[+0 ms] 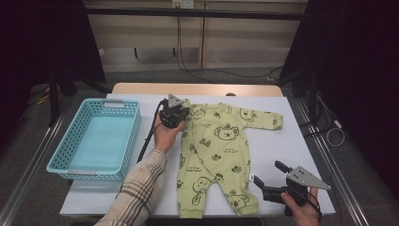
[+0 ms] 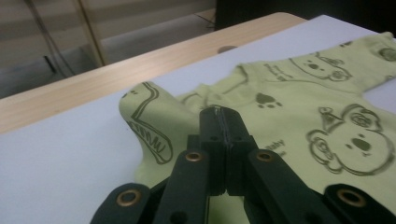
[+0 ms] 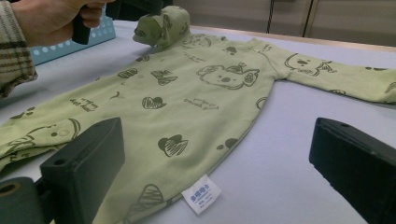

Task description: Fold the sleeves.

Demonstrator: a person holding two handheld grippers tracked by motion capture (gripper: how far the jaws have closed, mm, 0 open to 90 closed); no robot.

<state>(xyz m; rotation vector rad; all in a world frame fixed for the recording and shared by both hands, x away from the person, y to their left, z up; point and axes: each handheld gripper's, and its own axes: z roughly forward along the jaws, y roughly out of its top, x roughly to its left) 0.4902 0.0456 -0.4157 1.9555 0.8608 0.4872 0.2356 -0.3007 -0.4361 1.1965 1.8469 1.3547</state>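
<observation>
The tabletop carries a light green baby romper printed with koalas, lying flat at its middle with one sleeve stretched toward the right edge and the legs toward the person. Left of it sits a turquoise plastic basket with nothing showing inside. The left gripper is at the romper's other sleeve, near the collar; its jaws are clenched on that sleeve, which is lifted and bunched over the chest. The right gripper hangs just off the romper's right leg, its jaws spread wide with nothing between them, the hem lying between and ahead of them in the right gripper view. A small white label juts from the side seam, its blue print too small to read.
</observation>
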